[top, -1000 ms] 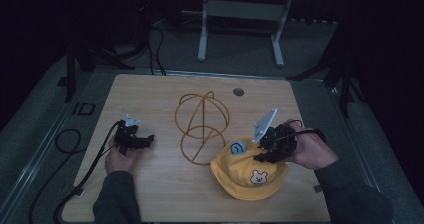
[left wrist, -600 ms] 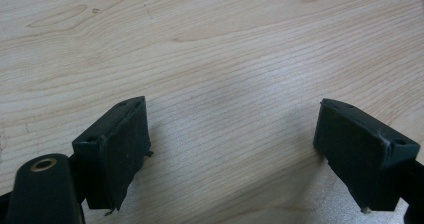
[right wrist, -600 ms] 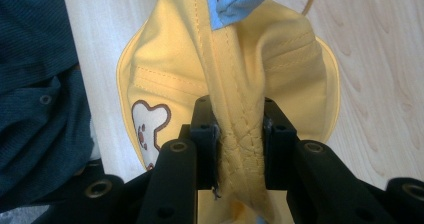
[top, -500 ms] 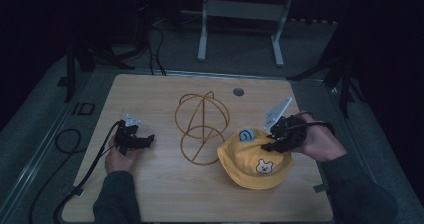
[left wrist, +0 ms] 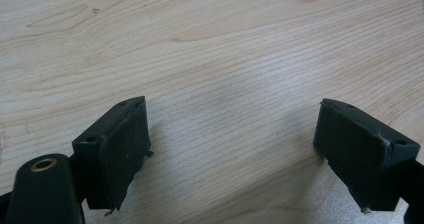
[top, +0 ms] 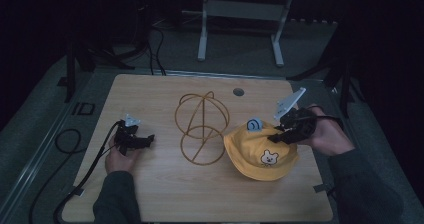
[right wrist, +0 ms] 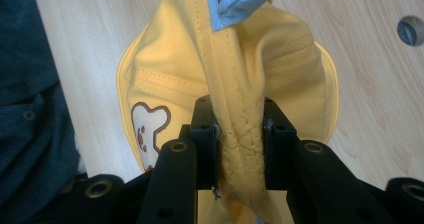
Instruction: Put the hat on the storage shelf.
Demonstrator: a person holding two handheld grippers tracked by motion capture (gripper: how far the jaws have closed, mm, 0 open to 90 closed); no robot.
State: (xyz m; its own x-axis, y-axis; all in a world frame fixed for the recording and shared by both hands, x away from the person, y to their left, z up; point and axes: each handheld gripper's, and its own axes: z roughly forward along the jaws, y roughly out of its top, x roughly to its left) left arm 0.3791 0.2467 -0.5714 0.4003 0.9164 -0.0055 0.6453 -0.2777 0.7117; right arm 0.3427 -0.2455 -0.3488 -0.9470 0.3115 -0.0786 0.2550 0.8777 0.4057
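A yellow bucket hat (top: pixel 262 151) with a bear patch and a blue tab lies at the right of the wooden table (top: pixel 165 194). My right gripper (top: pixel 281 132) is shut on a fold of the hat's brim, lifting that side; in the right gripper view the yellow hat (right wrist: pixel 235 84) is pinched between the two black pads (right wrist: pixel 206 139). A gold wire stand (top: pixel 201 125) with a ring base stands at the table's middle, left of the hat. My left gripper (top: pixel 146 140) rests at the left, open; the left gripper view has bare wood between its fingers (left wrist: pixel 120 149).
A round grommet hole (top: pixel 238 91) sits near the table's far edge. A black cable (top: pixel 85 169) trails from the left gripper off the front left edge. A metal frame stand (top: pixel 240 29) is on the floor behind the table.
My right gripper has moved right and slightly up with the hat brim held, dragging the hat away from the wire stand's base. The left gripper has kept still.
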